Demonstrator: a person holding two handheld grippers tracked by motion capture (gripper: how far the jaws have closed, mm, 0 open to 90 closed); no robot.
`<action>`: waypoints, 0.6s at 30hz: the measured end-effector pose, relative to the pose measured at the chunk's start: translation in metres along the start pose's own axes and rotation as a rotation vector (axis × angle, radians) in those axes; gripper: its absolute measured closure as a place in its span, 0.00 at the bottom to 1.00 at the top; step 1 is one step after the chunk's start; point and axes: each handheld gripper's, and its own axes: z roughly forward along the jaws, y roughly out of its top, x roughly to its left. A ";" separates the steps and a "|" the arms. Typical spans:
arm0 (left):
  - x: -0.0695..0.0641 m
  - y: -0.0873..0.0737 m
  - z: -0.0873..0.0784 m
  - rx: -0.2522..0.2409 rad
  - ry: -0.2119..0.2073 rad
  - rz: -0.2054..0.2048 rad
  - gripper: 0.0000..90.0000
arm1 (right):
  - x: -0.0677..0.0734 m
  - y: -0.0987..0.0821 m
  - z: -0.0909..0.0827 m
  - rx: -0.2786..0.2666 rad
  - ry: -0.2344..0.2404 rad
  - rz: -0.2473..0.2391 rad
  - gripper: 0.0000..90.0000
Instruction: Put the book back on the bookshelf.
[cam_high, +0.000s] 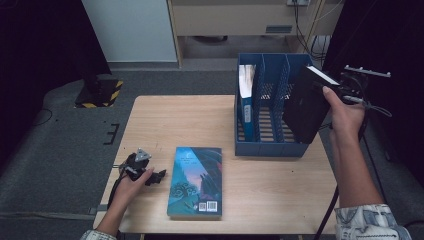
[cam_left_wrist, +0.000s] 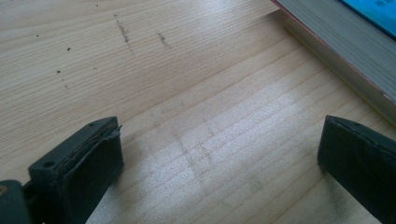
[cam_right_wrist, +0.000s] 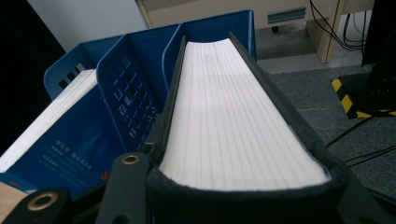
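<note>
My right gripper is shut on a thick black-covered book, held tilted over the right end of the blue file rack. In the right gripper view the black book's white page edge runs away from the jaws toward the rack's rightmost slot. A blue book stands upright in the rack's left slot. A teal paperback lies flat on the wooden table. My left gripper rests open on the table just left of the paperback, with bare wood between its jaws and the paperback's page edge ahead.
The rack's middle slot holds nothing. Beyond the table are a grey carpet, a cabinet and a black-and-yellow striped base at the far left. Cables hang at the back right.
</note>
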 end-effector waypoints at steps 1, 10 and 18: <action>0.000 0.000 0.000 0.000 0.000 0.000 0.00 | 0.000 0.000 0.002 0.001 0.001 -0.001 0.59; 0.000 0.000 0.000 0.000 0.001 -0.001 0.00 | 0.004 -0.003 0.023 0.003 -0.024 -0.019 0.59; 0.000 0.000 0.000 0.000 0.001 -0.001 0.00 | 0.004 -0.007 0.039 0.011 -0.046 -0.012 0.59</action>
